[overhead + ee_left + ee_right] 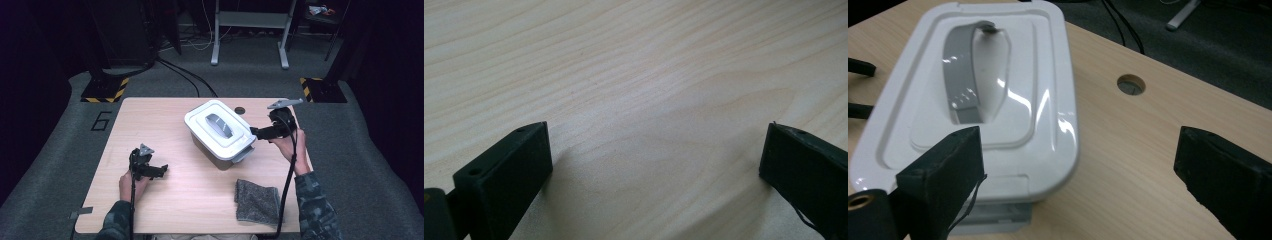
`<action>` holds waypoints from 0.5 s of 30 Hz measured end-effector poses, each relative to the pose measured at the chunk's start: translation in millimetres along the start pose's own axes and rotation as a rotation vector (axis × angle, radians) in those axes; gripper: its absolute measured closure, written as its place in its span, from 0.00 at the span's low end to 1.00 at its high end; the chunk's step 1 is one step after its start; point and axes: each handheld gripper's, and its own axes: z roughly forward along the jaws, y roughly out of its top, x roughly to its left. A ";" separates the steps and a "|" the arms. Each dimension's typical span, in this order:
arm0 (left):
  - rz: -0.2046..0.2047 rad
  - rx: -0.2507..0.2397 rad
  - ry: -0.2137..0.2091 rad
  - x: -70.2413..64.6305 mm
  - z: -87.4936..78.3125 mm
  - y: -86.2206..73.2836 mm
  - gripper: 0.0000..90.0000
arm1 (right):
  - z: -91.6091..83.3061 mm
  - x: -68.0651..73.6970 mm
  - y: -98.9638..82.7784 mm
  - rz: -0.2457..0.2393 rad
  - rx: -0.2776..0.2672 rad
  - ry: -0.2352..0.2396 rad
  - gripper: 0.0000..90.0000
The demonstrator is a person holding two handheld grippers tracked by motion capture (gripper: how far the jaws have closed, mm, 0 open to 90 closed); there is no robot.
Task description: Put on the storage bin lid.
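Positioning comes first: I hold the right gripper (255,133) just beside the near end of the white rectangular plastic storage box (220,134), jaws spread wide with nothing between them. The box sits at the middle of the pale wood-grain table (165,115), lid on, its grey strap handle (965,75) lying flat in a recess on the lid. A grey latch tab (243,155) projects at the box's near end. My judgement is that the step in hand concerns this latch or lid; I would square the jaws to the tab before closing, since the glossy, rounded plastic offers little purchase. The left gripper (161,171) rests on bare table, well apart from the box, jaws likewise spread and empty. A dark grey, nubby folded cloth (257,201) lies near the table's front edge.
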 end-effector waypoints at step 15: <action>0.000 0.000 0.000 0.0 0.0 0.0 0.00 | -5.3 -29.4 -69.9 0.085 0.031 -0.063 0.03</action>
